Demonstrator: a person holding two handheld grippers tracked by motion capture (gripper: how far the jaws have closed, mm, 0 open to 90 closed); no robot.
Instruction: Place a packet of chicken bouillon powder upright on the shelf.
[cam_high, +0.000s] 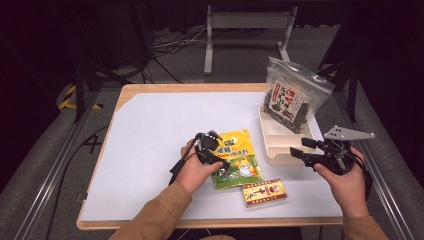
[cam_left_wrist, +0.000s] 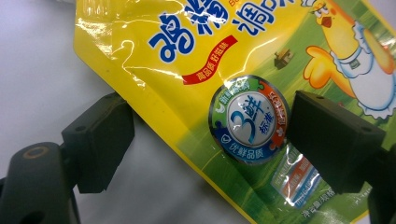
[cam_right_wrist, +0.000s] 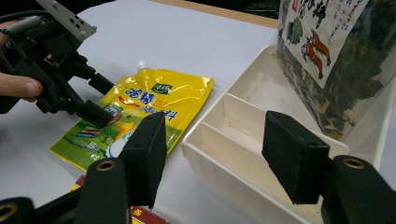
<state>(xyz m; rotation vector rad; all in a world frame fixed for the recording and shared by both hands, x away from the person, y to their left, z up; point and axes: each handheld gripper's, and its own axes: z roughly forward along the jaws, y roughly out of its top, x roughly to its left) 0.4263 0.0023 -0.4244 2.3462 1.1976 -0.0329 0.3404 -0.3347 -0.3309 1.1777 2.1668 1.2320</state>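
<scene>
my left gripper (cam_left_wrist: 205, 140) stands spread astride the yellow pouch (cam_left_wrist: 261, 93) edge; i would centre that edge between the pads before pinching; right gripper (cam_right_wrist: 212, 154) spread, empty

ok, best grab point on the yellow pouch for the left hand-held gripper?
Probably the long side edge of the yellow pouch, from the left. It lies flat on the table, and the left hand-held gripper already straddles that edge with open jaws. I'd avoid the stiff spout.
</scene>
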